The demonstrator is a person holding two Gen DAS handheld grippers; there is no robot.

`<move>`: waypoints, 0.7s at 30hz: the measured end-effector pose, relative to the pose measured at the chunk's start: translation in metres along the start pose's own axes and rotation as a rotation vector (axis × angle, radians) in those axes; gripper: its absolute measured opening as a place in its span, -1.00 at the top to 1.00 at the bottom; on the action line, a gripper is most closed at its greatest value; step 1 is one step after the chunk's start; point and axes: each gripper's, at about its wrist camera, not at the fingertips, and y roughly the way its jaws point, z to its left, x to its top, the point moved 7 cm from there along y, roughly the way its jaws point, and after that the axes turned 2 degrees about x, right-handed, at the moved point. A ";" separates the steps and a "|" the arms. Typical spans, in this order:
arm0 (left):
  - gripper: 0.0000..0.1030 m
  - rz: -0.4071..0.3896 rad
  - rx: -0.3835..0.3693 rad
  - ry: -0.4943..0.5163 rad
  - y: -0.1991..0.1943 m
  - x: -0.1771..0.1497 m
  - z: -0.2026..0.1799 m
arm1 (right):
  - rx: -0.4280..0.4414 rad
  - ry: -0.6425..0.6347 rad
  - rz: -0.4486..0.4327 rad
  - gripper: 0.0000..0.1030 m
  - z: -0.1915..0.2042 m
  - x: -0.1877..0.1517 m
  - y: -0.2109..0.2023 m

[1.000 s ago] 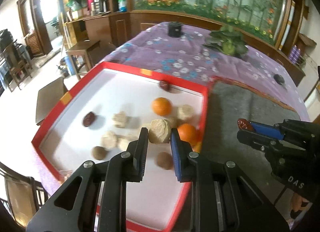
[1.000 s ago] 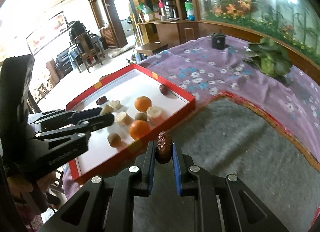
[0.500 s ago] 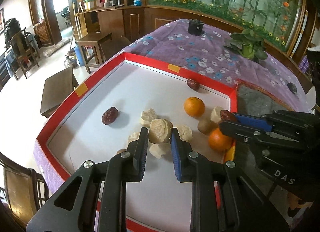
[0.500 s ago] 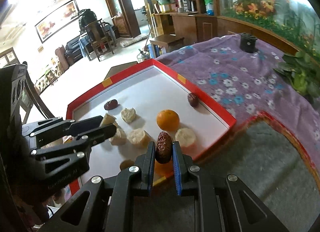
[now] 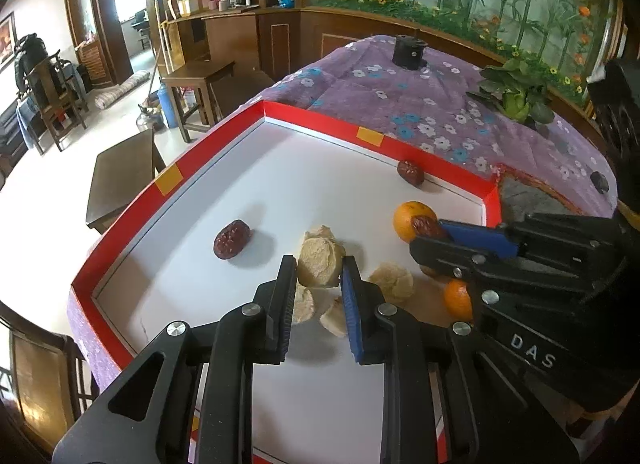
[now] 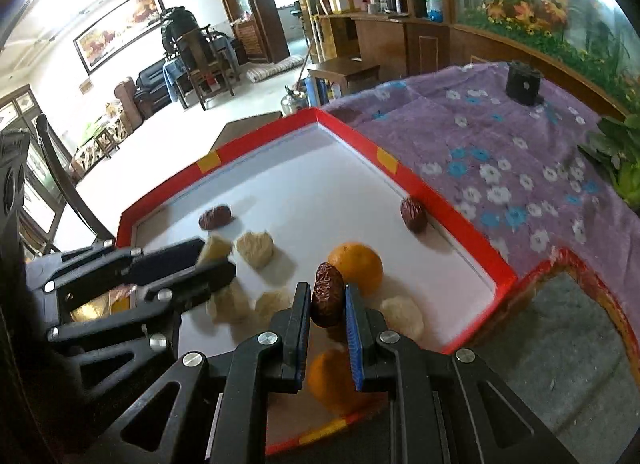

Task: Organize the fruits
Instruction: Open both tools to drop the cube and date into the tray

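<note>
Pale beige lumpy fruit [image 5: 319, 263] pinched in the left gripper [image 5: 318, 287], raised over a red-rimmed white tray [image 5: 280, 184]. Wrinkled dark red date [image 6: 327, 296] clamped upright in the right gripper [image 6: 327, 330]. On the tray floor: two more dates, one mid-left [image 5: 231, 239], one against the far rim [image 5: 410, 173]; two oranges [image 6: 356, 266] [image 6: 332, 380]; several pale lumps [image 6: 256, 248] clustered near the middle.

White tray floor [image 5: 320, 168] open toward 11 o'clock, pale fruits [image 5: 390, 284] and oranges [image 5: 412, 218] crowding 3 o'clock, red rim [image 5: 490, 200] perhaps blocking there.
</note>
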 end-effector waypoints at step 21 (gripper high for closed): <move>0.55 -0.008 0.051 -0.014 0.005 -0.001 -0.001 | -0.009 -0.017 -0.023 0.62 0.005 -0.013 -0.010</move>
